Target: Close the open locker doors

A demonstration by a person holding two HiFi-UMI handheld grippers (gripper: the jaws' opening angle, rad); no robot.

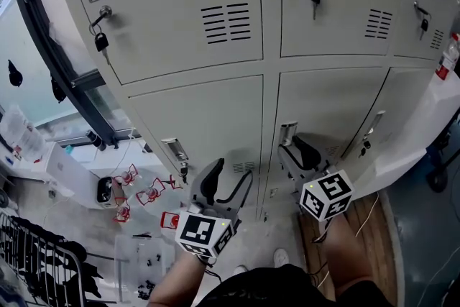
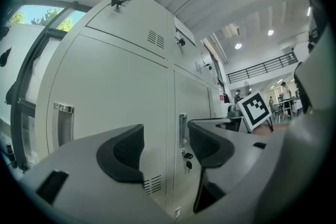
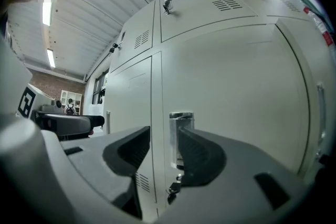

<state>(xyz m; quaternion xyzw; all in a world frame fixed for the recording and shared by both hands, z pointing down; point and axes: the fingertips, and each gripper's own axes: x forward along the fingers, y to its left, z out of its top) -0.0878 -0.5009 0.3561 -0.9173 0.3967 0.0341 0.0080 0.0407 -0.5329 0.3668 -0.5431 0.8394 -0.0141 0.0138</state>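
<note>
Locker doors (image 1: 208, 118) ahead of parted jaws

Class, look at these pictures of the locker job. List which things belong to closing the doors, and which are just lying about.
For the job:
locker doors
handles
left claw, open
right claw, open

Lying about:
red-and-white items
wire rack
red canister
</note>
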